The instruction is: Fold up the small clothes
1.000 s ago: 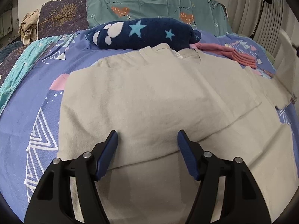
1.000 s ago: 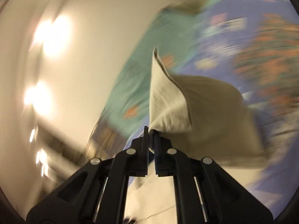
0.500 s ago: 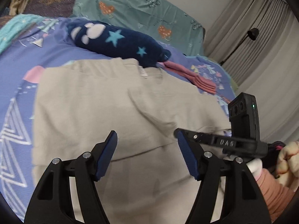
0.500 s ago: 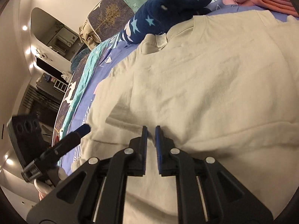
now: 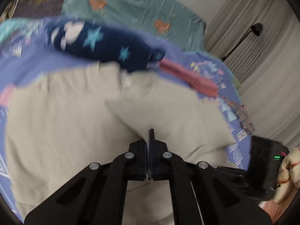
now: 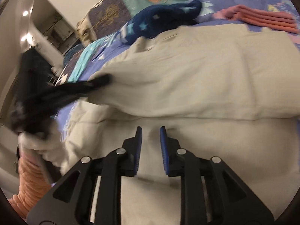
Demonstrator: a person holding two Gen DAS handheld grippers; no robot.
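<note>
A beige T-shirt lies spread on the blue patterned bedspread. My left gripper is shut on a fold of the beige T-shirt and lifts it into a peak. In the right wrist view the shirt has one side folded over itself. My right gripper is partly open and empty, just above the shirt's lower part. The left gripper shows blurred at the left of the right wrist view, pinching the fold's edge. The right gripper's body shows at the right of the left wrist view.
A navy star-print fleece lies at the shirt's collar end. A folded pink garment lies to its right. Teal pillows and curtains stand behind. A doorway is at the far left.
My left gripper has shut on a fold of the shirt and is lifting it. My right gripper has let go of the shirt and opened slightly.
</note>
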